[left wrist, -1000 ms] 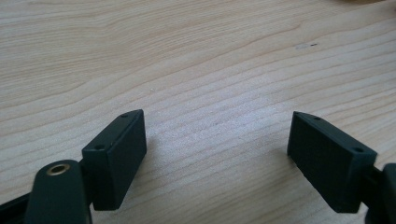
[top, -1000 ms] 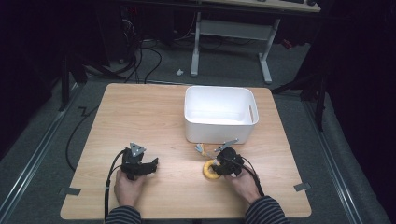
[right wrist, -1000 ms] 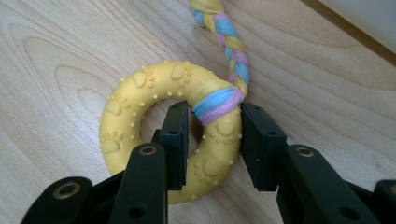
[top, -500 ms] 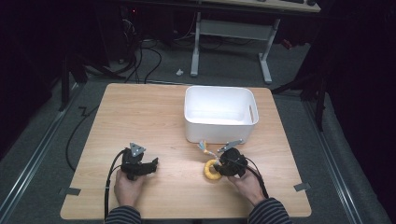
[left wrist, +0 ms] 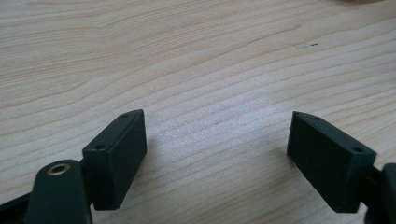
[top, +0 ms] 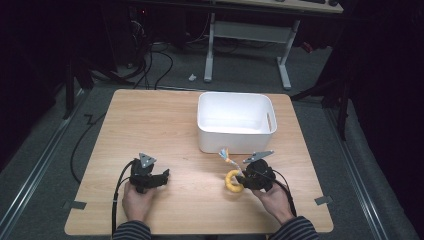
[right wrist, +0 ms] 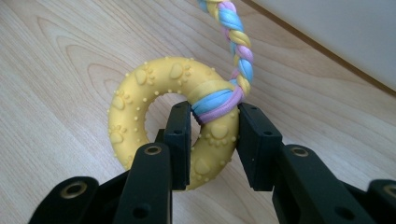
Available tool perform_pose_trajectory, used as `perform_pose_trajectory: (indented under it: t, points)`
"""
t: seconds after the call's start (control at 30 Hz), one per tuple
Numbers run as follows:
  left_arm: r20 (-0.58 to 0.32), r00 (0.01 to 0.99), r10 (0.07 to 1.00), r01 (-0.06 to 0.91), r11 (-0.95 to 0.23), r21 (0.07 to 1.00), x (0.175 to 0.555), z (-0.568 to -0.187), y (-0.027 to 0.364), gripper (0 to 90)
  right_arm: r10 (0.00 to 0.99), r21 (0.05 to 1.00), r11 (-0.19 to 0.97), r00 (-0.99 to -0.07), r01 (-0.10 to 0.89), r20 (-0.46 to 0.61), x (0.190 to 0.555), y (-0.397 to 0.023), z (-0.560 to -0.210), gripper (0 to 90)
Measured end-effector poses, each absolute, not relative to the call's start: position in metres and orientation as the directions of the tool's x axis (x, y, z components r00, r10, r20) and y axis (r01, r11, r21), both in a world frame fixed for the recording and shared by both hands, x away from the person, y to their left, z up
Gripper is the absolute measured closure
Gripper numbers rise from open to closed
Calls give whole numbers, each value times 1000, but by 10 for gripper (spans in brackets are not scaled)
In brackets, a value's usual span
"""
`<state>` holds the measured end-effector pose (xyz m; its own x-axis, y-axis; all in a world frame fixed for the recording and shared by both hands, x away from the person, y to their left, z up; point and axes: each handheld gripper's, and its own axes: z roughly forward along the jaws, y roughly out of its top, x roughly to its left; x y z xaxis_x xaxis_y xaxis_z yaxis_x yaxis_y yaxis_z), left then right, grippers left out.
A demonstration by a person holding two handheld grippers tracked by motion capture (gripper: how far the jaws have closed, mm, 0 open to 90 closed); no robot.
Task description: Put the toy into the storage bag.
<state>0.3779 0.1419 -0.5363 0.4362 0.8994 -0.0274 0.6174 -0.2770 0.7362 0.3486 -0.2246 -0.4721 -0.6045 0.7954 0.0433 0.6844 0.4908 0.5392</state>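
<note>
A yellow rubber ring toy (right wrist: 154,116) with paw prints carries a braided rope (right wrist: 236,44) of blue, purple and yellow. My right gripper (right wrist: 212,140) is shut on the ring's right side, just below where the rope wraps it. In the high view the ring (top: 232,181) hangs a little above the table at the front right, held by the right gripper (top: 242,182), and the rope (top: 225,156) points toward the white bin (top: 235,122). My left gripper (left wrist: 217,158) stands open over bare wood, and sits at the front left (top: 162,176) in the high view.
The wooden table (top: 150,125) has tape marks at its front corners. The white bin stands at the back right, close behind the toy. A desk frame (top: 250,35) and cables lie on the dark floor beyond.
The right gripper has lifted the ring toy slightly off the table and shifted a little toward the bin. The left gripper has stayed put.
</note>
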Motion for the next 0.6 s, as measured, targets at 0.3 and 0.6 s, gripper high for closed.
perform_pose_trajectory:
  t: [0.3, 0.6]
  points:
    - [-17, 436, 900, 616, -285, 734, 378, -536, 141, 201, 815, 574, 446, -577, 687, 57, 340, -244, -468, 673]
    - [-12, 431, 902, 616, -285, 734, 377, -536, 140, 201, 835, 590, 413, -547, 694, 58, 331, -265, -463, 673]
